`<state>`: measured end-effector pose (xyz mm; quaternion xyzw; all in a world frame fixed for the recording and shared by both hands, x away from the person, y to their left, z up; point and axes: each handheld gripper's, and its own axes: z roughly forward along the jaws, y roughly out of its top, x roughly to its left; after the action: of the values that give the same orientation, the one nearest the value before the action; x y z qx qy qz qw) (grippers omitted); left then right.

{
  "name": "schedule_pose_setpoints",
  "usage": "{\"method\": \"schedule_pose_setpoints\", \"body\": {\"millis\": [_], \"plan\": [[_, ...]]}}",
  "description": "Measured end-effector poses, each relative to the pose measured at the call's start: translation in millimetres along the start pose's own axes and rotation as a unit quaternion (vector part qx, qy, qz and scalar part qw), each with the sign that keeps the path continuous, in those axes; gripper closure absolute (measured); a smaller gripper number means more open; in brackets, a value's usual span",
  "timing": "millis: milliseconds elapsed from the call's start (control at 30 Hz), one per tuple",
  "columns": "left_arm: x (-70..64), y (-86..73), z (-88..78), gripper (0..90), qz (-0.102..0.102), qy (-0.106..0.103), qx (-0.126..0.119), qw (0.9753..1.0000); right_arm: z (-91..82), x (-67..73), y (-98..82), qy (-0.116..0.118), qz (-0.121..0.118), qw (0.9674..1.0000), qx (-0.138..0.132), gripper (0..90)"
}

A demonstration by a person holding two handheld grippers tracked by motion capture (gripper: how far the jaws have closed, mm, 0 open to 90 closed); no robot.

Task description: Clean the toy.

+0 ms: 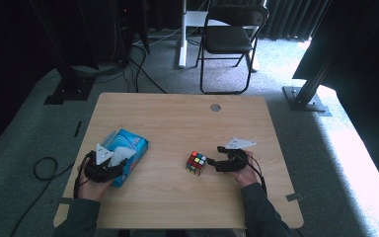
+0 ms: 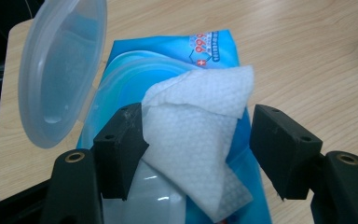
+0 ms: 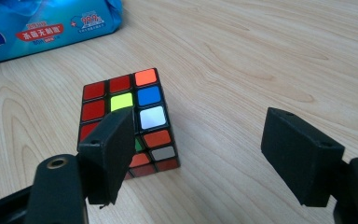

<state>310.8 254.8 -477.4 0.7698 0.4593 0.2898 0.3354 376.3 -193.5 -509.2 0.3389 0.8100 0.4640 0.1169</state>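
The left gripper [image 2: 198, 140] has its jaws apart around a white, textured wet wipe [image 2: 196, 140] standing out of the blue plastic wipe pack [image 2: 214, 46] (lid open); the wipe seems ungripped, so pulling it free remains. The right gripper [image 3: 200, 154], jaws apart, waits beside the multicoloured puzzle cube [image 3: 135, 112] on the wooden bench [image 3: 261, 56].

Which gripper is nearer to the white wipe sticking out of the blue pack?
Left. The left gripper has its open jaws on either side of the wipe at the wipe pack. The right gripper sits across the table beside the puzzle cube.
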Motion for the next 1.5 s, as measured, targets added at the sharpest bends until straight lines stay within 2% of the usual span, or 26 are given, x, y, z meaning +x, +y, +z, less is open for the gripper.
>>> {"method": "schedule_pose_setpoints", "body": {"millis": [233, 433, 700, 933, 1100, 1133, 1167, 1233, 1333, 1433, 1500], "plan": [[3.1, -1.3, 3.8, 36.9, -0.003, 0.003, 0.006, 1.0, -1.6, -2.2, -0.3, -0.003, 0.004, 1.0, -0.001, 25.9], [7.7, -1.9, 4.5, 45.9, -0.01, 0.004, 0.005, 0.9999, -3.3, -4.7, -1.0, -0.008, 0.008, 0.9999, -0.004, 25.9], [12.5, -1.3, 4.7, 57.9, -0.025, -0.022, -0.002, 0.9994, -5.7, -9.1, -3.6, -0.016, 0.012, 0.9998, -0.004, 25.9], [19.4, -1.5, 3.3, 61.4, -0.05, -0.037, -0.014, 0.998, -6.0, -10.4, -4.7, -0.019, 0.013, 0.9997, -0.001, 25.9], [21.2, -1.3, 1.5, 66.3, -0.057, -0.033, -0.02, 0.9976, -5.8, -10.9, -5.3, -0.019, 0.013, 0.9997, 0.001, 25.9], [21.2, -1.2, 1.0, 70.9, -0.055, -0.031, -0.021, 0.9978, -5.2, -10.7, -5.6, -0.02, 0.012, 0.9997, 0.002, 26.0], [21.1, -1.1, 0.8, 70.9, -0.054, -0.027, -0.021, 0.9979, -5.2, -10.7, -5.6, -0.02, 0.012, 0.9997, 0.002, 26.0], [20.1, -0.7, 1.4, 76.7, -0.05, -0.022, -0.015, 0.9984, -4.5, -10.4, -5.9, -0.019, 0.012, 0.9997, 0.004, 26.0], [17.1, 0.0, 4.7, 75.4, -0.039, -0.014, -0.004, 0.9991, -4.2, -10.3, -6.1, -0.019, 0.013, 0.9997, 0.004, 26.0], [14.8, 1.1, 8.5, 64.5, -0.038, -0.01, 0.003, 0.9992, -3.8, -10.2, -6.4, -0.019, 0.012, 0.9997, 0.005, 26.0], [14.8, 1.5, 11.5, 61.0, -0.039, -0.008, 0.008, 0.9992, -3.5, -10.3, -6.6, -0.019, 0.013, 0.9997, 0.006, 26.0]]}}
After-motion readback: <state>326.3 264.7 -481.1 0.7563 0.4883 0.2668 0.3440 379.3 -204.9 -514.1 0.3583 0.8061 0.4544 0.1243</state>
